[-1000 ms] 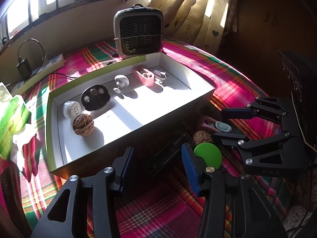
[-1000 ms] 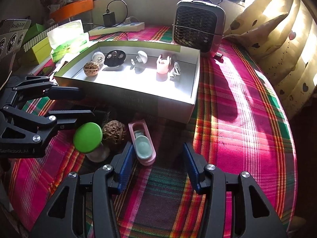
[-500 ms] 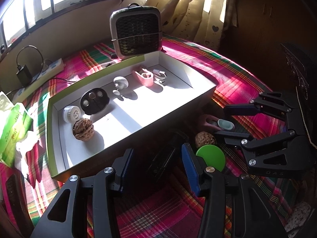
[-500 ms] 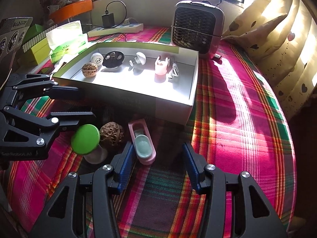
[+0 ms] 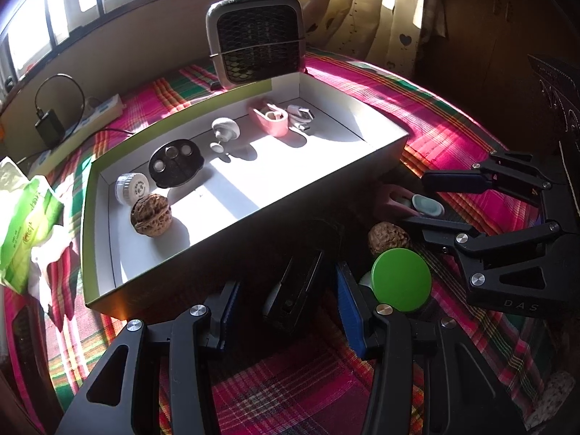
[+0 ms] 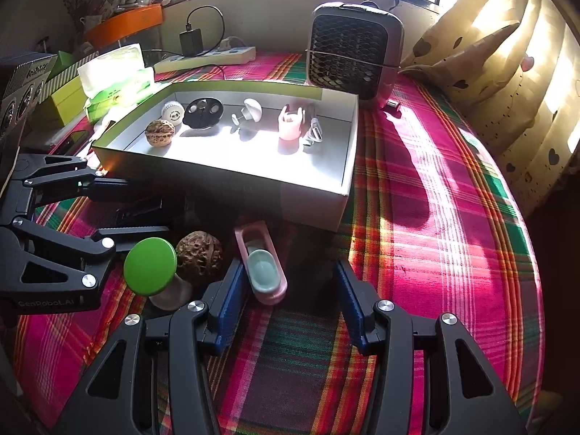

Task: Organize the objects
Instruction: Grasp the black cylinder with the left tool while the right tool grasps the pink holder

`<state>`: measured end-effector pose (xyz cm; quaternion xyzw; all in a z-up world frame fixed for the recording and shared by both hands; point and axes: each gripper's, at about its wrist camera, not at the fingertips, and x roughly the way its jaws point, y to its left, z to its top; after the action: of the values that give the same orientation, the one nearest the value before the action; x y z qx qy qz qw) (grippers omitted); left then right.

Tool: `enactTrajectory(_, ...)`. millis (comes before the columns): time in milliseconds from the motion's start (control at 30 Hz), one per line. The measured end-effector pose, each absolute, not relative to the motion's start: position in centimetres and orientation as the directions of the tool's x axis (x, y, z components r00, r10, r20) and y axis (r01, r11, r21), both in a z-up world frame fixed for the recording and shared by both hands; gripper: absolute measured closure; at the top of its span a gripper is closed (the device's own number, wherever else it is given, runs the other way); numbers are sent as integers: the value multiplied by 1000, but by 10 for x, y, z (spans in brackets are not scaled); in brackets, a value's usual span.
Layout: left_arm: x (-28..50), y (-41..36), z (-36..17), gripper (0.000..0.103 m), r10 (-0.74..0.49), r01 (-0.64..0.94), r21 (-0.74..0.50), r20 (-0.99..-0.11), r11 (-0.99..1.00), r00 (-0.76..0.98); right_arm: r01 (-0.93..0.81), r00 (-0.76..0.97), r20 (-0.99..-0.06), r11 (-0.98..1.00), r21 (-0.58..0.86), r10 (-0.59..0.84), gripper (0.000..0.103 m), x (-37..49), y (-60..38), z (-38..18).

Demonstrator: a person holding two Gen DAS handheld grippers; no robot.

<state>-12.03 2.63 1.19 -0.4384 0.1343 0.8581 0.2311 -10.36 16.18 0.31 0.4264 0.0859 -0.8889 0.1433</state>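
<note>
1. My left claw (image 5: 286,308) hangs over the plaid cloth (image 6: 417,217) just near of the box (image 5: 232,243), jaws apart, nothing pinched; a dark clip (image 5: 297,290) lies on the cloth between them, untouched
2. My right claw (image 6: 286,308) hovers to the right of it, jaws apart too, empty; the pink dish (image 6: 264,264) lies just beside its left finger, whether touching I cannot tell
3. Left of the dish: a loose walnut (image 6: 199,253), then the green-topped knob (image 6: 150,266); all three sit on the cloth outside the box, near its front wall
4. Inside the box, left to right: a walnut (image 5: 150,214), white cap (image 5: 132,188), black disc (image 5: 175,163), white mushroom (image 5: 224,130), pink holder (image 5: 272,119), white adapter (image 5: 301,116)
5. Far behind the box stands the fan (image 5: 257,36)
</note>
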Motion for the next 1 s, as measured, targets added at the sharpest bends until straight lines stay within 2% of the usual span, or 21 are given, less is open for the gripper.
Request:
enactTrajectory(300, -122, 27, 13, 58, 283, -506, 14, -815, -863, -505, 330, -593, -783, -944, -26, -186, 54, -104, 162, 3)
enactTrajectory(400, -122, 28, 14, 67, 296, -510, -1, -815, -860, -499, 336, -592, -782, -942, -19, -195, 59, -103, 161, 3)
enactTrajectory(567, -121, 30, 13, 73, 289, -504, 7, -813, -864, -506, 359, -590, -780, -933, -21, -209, 74, -101, 155, 4)
enactTrajectory(667, -121, 29, 13, 78, 282, -496, 10, -812, -868, -511, 367, -588, -780, -930, -18, -217, 81, -100, 154, 4)
enactTrajectory(733, -121, 28, 13, 78, 287, -492, 1, -811, -871, -509, 370, -588, -779, -929, -19, -218, 85, -99, 154, 4)
enactTrajectory(1000, -119, 29, 13, 79, 284, -488, 4, -810, -873, -514, 369, -588, -779, -929, -20, -217, 85, -99, 152, 4)
